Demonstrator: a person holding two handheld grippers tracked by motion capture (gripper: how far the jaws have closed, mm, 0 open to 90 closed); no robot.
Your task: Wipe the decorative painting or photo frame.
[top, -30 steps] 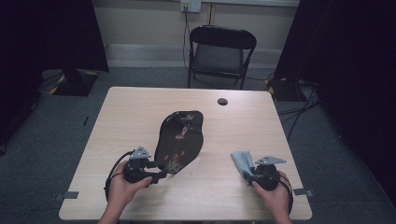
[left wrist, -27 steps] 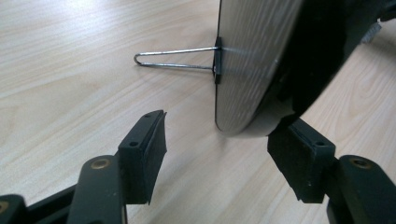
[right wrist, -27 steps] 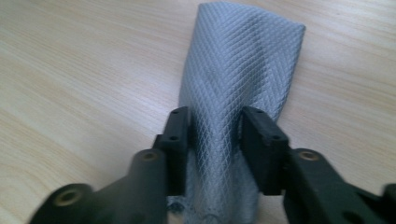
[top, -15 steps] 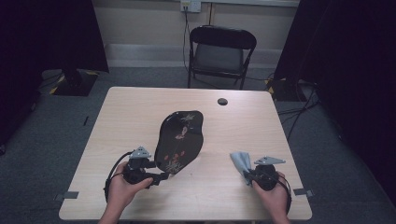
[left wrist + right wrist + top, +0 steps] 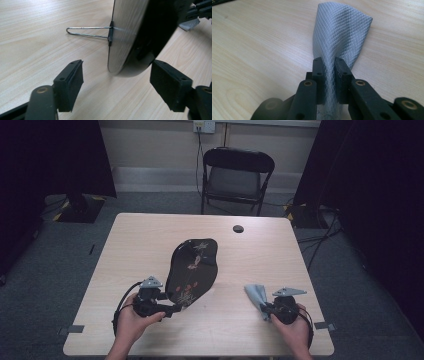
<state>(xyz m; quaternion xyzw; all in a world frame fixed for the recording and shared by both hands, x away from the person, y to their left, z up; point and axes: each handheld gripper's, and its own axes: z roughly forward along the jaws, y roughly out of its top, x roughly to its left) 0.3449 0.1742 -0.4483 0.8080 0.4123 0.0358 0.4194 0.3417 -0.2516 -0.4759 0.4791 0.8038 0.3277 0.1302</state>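
Note:
A black oval plate (image 5: 192, 270) with red and white floral painting stands tilted on a wire stand (image 5: 87, 31) mid-table. In the left gripper view its pale back and dark rim (image 5: 140, 32) rise just ahead of my left gripper (image 5: 116, 75). That gripper is open, with one jaw on each side of the plate's lower edge and neither touching it. In the high view my left gripper (image 5: 175, 309) sits at the plate's near end. My right gripper (image 5: 329, 72) is shut on a grey-blue textured cloth (image 5: 339, 32), which rests on the table at front right (image 5: 255, 295).
A small black round disc (image 5: 238, 228) lies near the table's far edge. A black folding chair (image 5: 235, 175) stands behind the table. Bare wooden tabletop (image 5: 140, 245) lies left of the plate. Cables run across the floor at the right.

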